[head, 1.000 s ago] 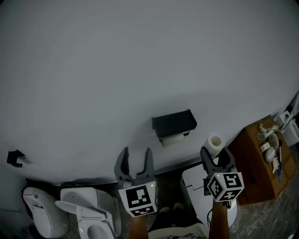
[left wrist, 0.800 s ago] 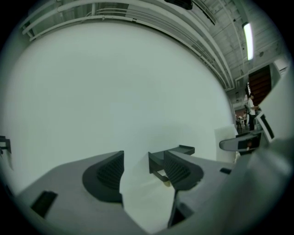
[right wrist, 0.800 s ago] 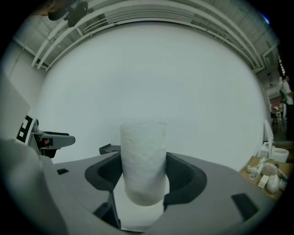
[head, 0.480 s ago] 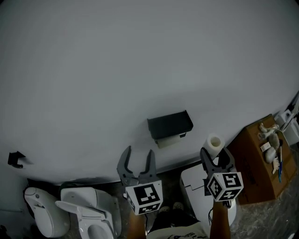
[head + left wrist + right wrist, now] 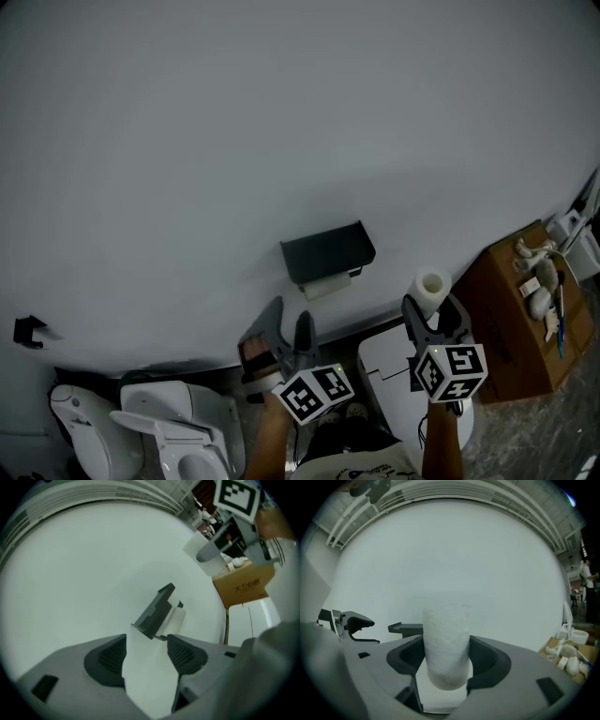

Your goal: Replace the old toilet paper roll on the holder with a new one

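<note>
White wall carries the black holder with the old roll under it, the left claw gaping empty nearby, the right claw clamped on the upright new roll.

Head view: high up, looks steeply down the white wall. The left tool and right tool are near at the bottom, the black paper holder farther, centre. Left tool view: tilted, looks along its parted jaws at the holder, fairly near. Right tool view: level at the wall, the toilet paper roll in its jaws blocks centre, holder at left. All three share holder, wall and cardboard box.
</note>
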{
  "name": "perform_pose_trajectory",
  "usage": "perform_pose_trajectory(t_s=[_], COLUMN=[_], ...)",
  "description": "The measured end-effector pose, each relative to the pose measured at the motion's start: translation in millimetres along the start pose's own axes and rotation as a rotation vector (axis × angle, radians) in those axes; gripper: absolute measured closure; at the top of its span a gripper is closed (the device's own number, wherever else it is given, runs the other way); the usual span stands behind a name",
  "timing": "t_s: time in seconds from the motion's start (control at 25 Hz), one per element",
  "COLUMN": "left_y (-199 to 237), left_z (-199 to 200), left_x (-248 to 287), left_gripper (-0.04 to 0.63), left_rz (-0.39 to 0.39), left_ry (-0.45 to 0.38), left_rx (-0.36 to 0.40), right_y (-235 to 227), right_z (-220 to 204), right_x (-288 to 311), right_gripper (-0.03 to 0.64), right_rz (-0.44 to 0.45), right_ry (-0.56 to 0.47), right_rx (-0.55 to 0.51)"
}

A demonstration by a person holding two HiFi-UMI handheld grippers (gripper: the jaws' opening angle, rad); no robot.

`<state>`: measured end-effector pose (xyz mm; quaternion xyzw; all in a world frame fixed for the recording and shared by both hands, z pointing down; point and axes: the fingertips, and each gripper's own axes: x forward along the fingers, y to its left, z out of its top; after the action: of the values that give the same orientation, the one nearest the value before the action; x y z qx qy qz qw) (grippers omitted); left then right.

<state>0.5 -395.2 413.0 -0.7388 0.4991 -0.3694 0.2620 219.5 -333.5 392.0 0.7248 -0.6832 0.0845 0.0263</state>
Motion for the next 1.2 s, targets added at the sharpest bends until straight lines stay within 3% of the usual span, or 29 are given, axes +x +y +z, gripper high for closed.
perform_pose_trajectory(t_s=[0.12, 0.68, 0.88, 1.2], left_y=[-12.8, -59.6, -72.0, -84.3], left_z=[-0.6, 11.0, 14.1, 22.1], left_x=[6.2, 47.7, 71.7, 93.4], left_gripper=[0.341, 0.341, 0.341, 0.342], left_rz=[0.007, -0.017, -0.017, -0.049], left_ry=[0.03, 0.05, 0.09, 0.079], left_rx=[0.102, 0.39, 0.528, 0.556], right_y=[-6.5, -36.8, -48.4, -67.0], right_z=[0.1, -4.3, -1.6, 0.9], right_x=[0.5, 4.5, 7.7, 10.1], right_gripper=[0.325, 0.325, 0.324, 0.325], right_rz=[-0.013, -0.07, -0.086, -0.122], right_ry=[0.002, 0.016, 0.017, 0.013], right_rx=[-0.001, 0.014, 0.014, 0.022])
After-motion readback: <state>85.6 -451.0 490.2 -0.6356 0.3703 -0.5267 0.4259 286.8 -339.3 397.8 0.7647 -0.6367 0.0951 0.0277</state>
